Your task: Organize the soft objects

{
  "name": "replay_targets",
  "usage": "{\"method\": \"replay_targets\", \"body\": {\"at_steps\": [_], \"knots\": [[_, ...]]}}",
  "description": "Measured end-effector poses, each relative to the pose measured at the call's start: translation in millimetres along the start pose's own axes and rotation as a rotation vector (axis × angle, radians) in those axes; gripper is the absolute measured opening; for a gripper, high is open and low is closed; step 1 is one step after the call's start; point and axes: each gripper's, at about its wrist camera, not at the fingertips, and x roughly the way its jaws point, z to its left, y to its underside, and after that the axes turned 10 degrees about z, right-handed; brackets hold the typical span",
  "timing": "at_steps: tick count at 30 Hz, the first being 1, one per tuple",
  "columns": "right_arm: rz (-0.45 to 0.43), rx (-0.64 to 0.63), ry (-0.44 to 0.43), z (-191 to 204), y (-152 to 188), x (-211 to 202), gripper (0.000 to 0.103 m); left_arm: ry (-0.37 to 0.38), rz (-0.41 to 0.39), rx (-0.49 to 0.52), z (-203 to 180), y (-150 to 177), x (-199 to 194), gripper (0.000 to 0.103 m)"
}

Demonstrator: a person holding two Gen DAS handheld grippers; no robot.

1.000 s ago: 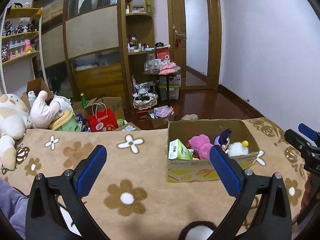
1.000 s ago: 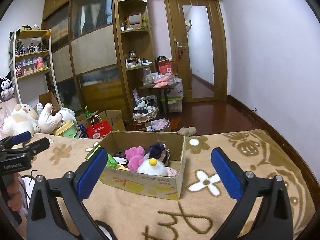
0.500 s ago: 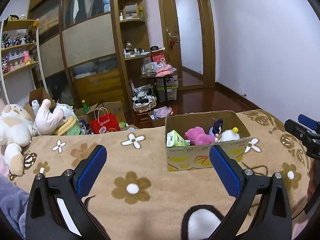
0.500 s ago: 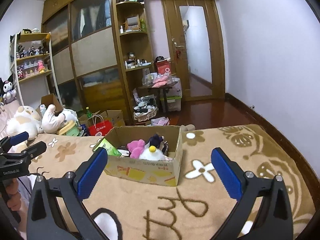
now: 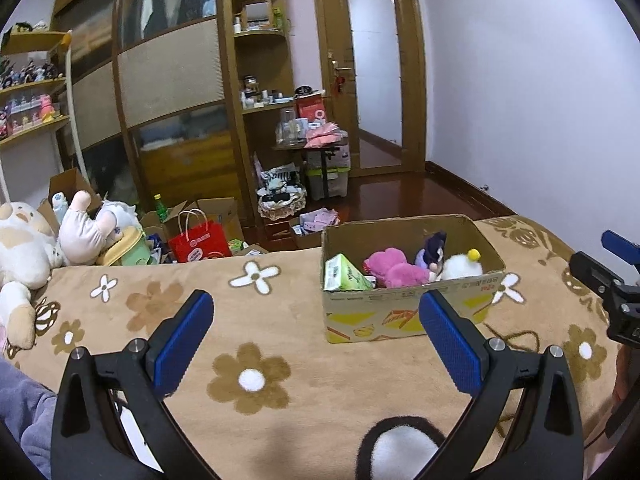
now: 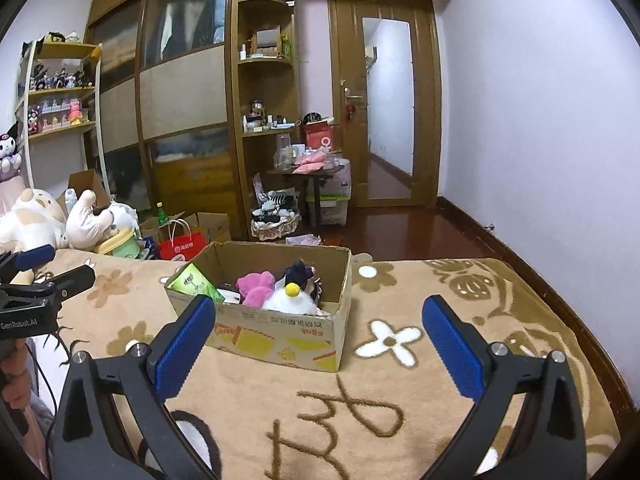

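A cardboard box [image 5: 404, 312] [image 6: 280, 340] stands on the beige flowered blanket [image 5: 240, 320]. Inside it lie a pink plush [image 5: 394, 270] [image 6: 256, 286], a white plush with a yellow ball [image 5: 460, 266] [image 6: 292, 298], a dark purple plush [image 5: 434, 246] [image 6: 300, 272] and a green tissue pack [image 5: 346, 276] [image 6: 194, 280]. My left gripper [image 5: 316, 338] is open and empty, held back above the blanket near the box. My right gripper [image 6: 320, 340] is open and empty, also short of the box. Each gripper shows at the edge of the other's view.
Large plush toys [image 5: 28, 248] [image 6: 36, 220] lie at the blanket's far left. Beyond the bed edge are a red paper bag [image 5: 198, 240], open cartons, a wardrobe, a small table [image 5: 316, 152] and a door [image 5: 376, 92]. A wall runs along the right.
Both grippers have pulled back and risen, so the box looks smaller and farther. Both stay open and empty. The box and toys have not moved.
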Motion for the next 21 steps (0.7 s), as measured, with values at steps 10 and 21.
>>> {"method": "replay_targets", "body": {"at_steps": [10, 21], "knots": [[0.019, -0.018, -0.001, 2.2, 1.8, 4.1, 0.103, 0.006, -0.004, 0.016, -7.3, 2.5, 4.3, 0.101], [0.022, -0.037, 0.002, 8.7, 2.5, 5.6, 0.103, -0.006, -0.006, 0.013, -6.7, 4.4, 5.0, 0.101]]}}
